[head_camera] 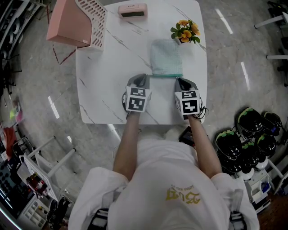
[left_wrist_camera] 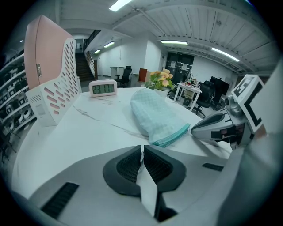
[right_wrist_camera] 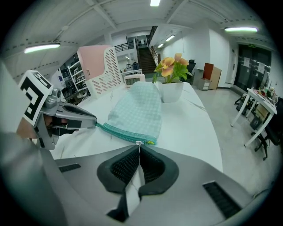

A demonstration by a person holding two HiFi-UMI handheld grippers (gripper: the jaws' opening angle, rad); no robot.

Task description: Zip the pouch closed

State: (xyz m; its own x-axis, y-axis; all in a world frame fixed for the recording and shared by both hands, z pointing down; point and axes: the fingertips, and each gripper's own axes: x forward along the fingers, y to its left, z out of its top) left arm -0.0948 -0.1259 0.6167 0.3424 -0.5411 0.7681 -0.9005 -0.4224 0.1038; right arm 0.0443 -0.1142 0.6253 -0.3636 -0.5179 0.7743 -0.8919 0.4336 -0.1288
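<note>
Where the white, grey-veined bench (head_camera: 94, 90) carries it, the pouch (head_camera: 165, 58) lies flat: soft pale-teal checked fabric, rounded at the far end, with a darker teal zip band (right_wrist_camera: 126, 133) along its near edge. The right gripper (right_wrist_camera: 139, 148) is at the pouch's near right corner, fingers closed on the small pale zip pull (right_wrist_camera: 139, 143). The left gripper (left_wrist_camera: 142, 148) is at the pouch's near left corner, fingers pressed together; anything pinched is not discernible.

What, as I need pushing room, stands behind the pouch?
A potted flower by the pouch, at its far right corner; a clock farther back. The table beneath is covered.
</note>
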